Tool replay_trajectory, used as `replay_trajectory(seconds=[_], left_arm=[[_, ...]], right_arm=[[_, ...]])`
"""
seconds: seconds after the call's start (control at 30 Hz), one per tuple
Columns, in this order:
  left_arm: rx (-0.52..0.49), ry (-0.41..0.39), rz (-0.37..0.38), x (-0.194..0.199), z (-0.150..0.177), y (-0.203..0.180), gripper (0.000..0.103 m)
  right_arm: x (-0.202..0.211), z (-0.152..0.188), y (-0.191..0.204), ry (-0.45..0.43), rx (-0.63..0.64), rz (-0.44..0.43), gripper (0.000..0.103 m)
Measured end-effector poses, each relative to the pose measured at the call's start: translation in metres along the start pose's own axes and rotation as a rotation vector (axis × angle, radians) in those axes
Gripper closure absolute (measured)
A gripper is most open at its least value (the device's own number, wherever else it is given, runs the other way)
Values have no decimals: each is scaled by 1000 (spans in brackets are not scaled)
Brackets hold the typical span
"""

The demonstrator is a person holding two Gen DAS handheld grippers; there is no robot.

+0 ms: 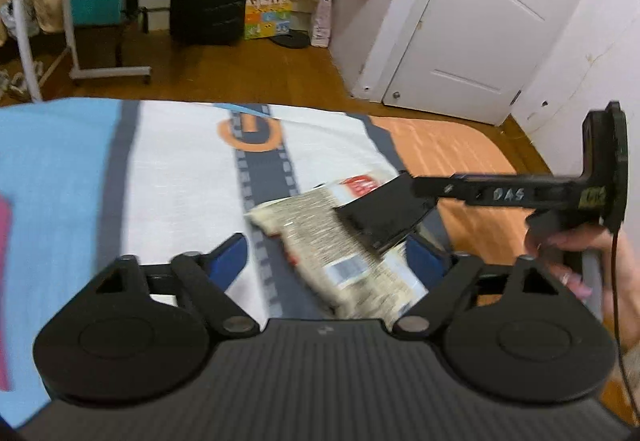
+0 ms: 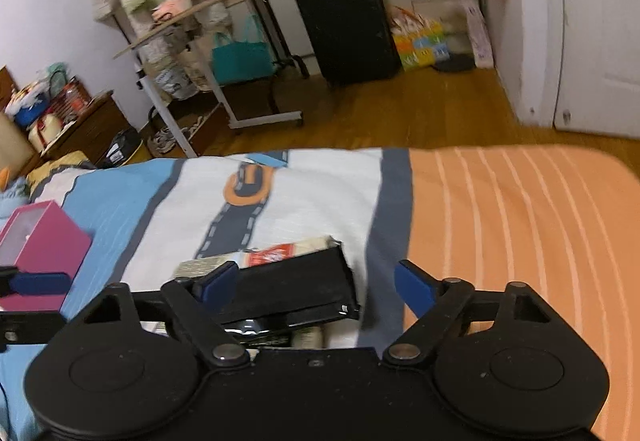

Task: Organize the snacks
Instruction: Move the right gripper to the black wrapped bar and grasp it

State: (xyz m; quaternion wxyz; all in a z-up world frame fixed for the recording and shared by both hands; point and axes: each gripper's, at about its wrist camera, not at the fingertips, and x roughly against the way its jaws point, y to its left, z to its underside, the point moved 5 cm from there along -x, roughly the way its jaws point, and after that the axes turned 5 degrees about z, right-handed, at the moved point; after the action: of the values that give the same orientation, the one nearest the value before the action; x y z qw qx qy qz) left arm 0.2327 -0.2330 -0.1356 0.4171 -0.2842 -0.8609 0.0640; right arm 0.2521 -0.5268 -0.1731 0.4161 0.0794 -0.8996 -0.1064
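Both my tongs, left tongs (image 1: 326, 253) and right tongs (image 2: 314, 281), stand open over the snack packet (image 1: 352, 253) and black packet (image 2: 296, 293) on the bed (image 2: 520, 221), gripping nothing, ready to sort them.

Two snack packets here, lying together on the bedspread. The beige speckled packet (image 1: 352, 261) runs diagonally through the lower centre of the left wrist view, long and flat, with a red-and-white label at its upper end and a pale blue and white panel lower down. It's blurred, so the print can't be read. Across its upper right part lies the black packet (image 1: 384, 217), tilted and glossy. In the right wrist view that black packet sits low and centre, covering most of the beige one, whose red label peeks out above.
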Motion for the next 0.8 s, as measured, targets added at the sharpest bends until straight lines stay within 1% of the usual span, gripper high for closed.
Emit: replay_trajectory(seconds=[0.03,0.07,0.1,0.13,0.17,0.2,0.23,0.3,0.33,0.37,0.4,0.43,0.47,0.5,0.53,0.63,0.73,0.8], left_arm=[[4,1,3,-9,0,-3,32],[9,5,8,-20,1,-6,38],[9,16,19,-28,1,-8,41],[10,29,24,-38,2,-10,47],[20,36,17,-46,4,-10,48],[32,44,8,-54,6,-9,48],[44,50,2,-59,8,-8,52],[80,41,8,-66,10,-3,53],[93,24,17,-66,10,-1,56],[103,14,33,-67,10,0,61],[120,14,55,-69,10,1,64],[146,17,81,-70,10,3,69],[179,29,123,-71,10,3,69],[206,30,131,-70,10,4,70],[209,31,126,-69,10,3,70],[177,40,107,-65,12,0,70],[138,47,96,-55,16,-3,70],[115,59,93,-45,17,-4,67]], right_arm=[[-6,0,0,8,-9,-10,23],[-10,2,-2,19,-21,-19,26],[-14,3,-3,25,-30,-24,27],[-17,4,-3,30,-31,-27,30],[-20,5,-2,35,-26,-31,34],[-23,5,-5,42,-21,-35,35],[-25,6,-5,45,-19,-40,37],[-25,6,-7,44,-31,-63,43],[-25,6,-8,49,-43,-78,47],[-26,6,-10,53,-62,-86,49],[-26,6,-11,59,-77,-91,51],[-26,6,-12,67,-84,-101,56],[-24,6,-13,72,-93,-116,60],[-23,6,-14,74,-102,-114,62],[-20,5,-12,75,-97,-103,64],[-14,4,-4,88,-72,-81,68],[-6,4,6,99,-40,-69,68],[1,5,14,102,-14,-67,68]])
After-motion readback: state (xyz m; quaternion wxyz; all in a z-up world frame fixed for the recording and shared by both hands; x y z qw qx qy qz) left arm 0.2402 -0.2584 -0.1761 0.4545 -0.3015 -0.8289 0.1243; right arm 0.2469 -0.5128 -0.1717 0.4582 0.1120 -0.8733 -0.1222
